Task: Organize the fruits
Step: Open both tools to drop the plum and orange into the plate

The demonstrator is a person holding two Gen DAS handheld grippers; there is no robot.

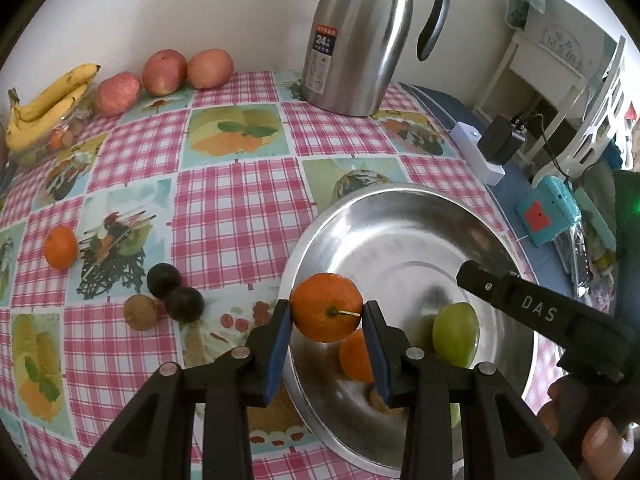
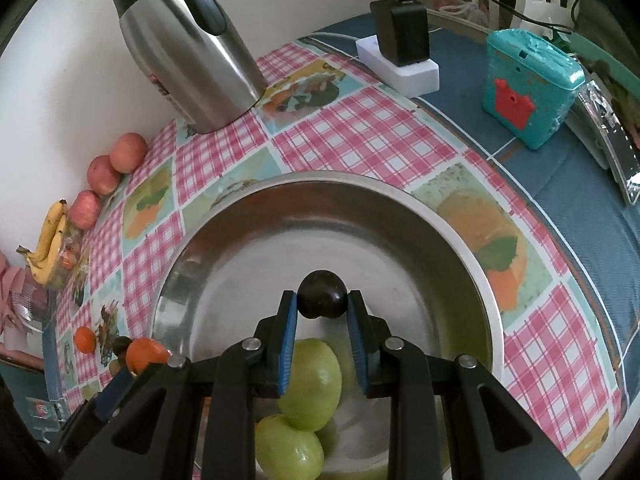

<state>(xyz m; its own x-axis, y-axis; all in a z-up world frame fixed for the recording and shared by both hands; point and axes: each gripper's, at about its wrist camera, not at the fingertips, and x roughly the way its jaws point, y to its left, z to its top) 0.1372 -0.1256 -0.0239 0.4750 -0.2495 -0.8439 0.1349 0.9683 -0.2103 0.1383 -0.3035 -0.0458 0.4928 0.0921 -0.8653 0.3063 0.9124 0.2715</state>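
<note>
My left gripper (image 1: 326,316) is shut on an orange tangerine (image 1: 326,306), held above the near left rim of a steel basin (image 1: 400,216). Inside the basin lie another tangerine (image 1: 354,358) and a green fruit (image 1: 456,334). My right gripper (image 2: 322,304) is shut on a dark plum (image 2: 323,295) over the middle of the basin (image 2: 460,240), with two green fruits (image 2: 314,384) below it. The right gripper's black body (image 1: 560,320) shows at the right of the left wrist view. The left gripper's tangerine (image 2: 146,354) appears at the basin's left edge.
On the checked tablecloth lie a tangerine (image 1: 60,248), two dark plums (image 1: 176,290) and a kiwi (image 1: 140,312). Three apples (image 1: 164,72) and bananas (image 1: 44,108) sit by the wall. A steel thermos jug (image 1: 356,40), a white power strip (image 2: 400,68) and a teal box (image 2: 528,88) stand behind.
</note>
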